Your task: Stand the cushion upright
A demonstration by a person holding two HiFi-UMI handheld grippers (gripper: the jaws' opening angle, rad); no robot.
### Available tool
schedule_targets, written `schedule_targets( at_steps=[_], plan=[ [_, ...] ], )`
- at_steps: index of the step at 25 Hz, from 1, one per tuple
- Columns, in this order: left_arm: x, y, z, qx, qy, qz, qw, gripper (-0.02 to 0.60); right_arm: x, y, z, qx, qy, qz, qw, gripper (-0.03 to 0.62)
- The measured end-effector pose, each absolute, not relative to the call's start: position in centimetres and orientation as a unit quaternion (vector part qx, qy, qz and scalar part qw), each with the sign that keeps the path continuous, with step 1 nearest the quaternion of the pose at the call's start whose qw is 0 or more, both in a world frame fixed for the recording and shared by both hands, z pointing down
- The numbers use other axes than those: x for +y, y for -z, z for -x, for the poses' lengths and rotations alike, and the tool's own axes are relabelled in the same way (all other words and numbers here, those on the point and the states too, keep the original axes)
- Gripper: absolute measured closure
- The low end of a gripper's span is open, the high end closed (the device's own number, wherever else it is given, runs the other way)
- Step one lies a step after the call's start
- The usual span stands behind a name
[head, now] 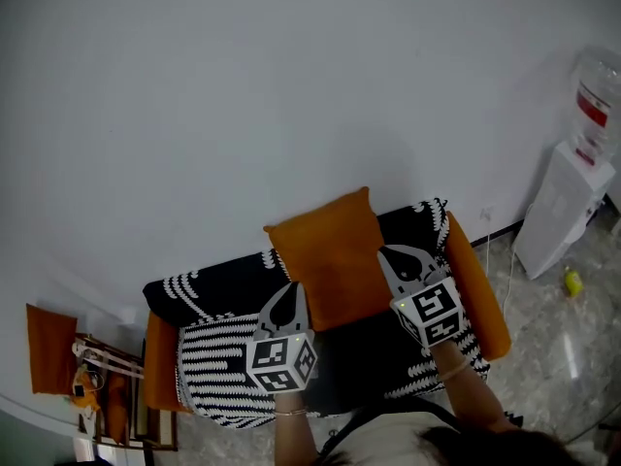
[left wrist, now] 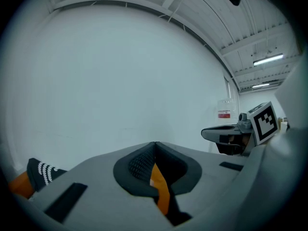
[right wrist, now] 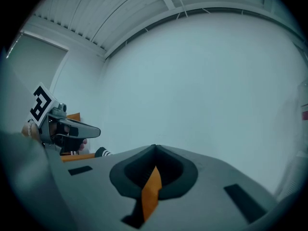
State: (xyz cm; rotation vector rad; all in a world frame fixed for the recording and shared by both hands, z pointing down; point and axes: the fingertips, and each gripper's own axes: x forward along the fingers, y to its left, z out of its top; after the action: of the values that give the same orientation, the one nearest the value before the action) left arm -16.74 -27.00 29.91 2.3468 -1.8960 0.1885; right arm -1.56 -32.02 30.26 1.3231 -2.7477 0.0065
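**Item.** The orange cushion [head: 330,255] is held between the two claws, over the sofa [head: 477,304]. Its far edge lies beyond the claw tips, towards the wall [head: 291,85].

**Left claw** [head: 289,292]. It is pressed together on the cushion's left edge. Its own view shows a fold of orange cloth nipped between the pads, with the tips meeting above it.

**Right claw** [head: 390,254]. It is likewise closed, pinching the right edge, with an orange fold caught between its pads.

**Reason for the hold.** One claw on each side keeps the cushion square and stops it swinging or folding about a single pinch point. Both claws point roughly level at the wall, which suits tipping the cushion up against the sofa's back. The grip is on cloth only (no filling appears clamped), so the cover may stretch or slip under a hard pull.

**Surroundings.**
- A black-and-white throw [head: 218,362] covers the sofa below and ahead of both claws, and I judge it soft, uneven footing for a standing cushion.
- A second cushion [head: 50,348] lies well left of the left claw.
- A water dispenser [head: 568,202] stands well right of the right claw.
- Neither the second cushion nor the dispenser is concerned.

**Assessment.** The task appears under way but not finished. From above I cannot tell whether the cushion's lower edge rests on the throw or hangs clear. In my judgement, the lower edge needs to be set down and the top leaned on the sofa's back before either claw lets go.
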Motion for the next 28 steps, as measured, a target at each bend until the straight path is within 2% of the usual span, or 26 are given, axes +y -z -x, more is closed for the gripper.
schedule_targets(
  at_steps=[28],
  plan=[
    [-21.4,-28.4,23.7,-0.588,-0.038,-0.806,0.053,0.561,-24.8,-28.6,8.9,-0.881,0.019,-0.47,0.058,0.586]
  ],
)
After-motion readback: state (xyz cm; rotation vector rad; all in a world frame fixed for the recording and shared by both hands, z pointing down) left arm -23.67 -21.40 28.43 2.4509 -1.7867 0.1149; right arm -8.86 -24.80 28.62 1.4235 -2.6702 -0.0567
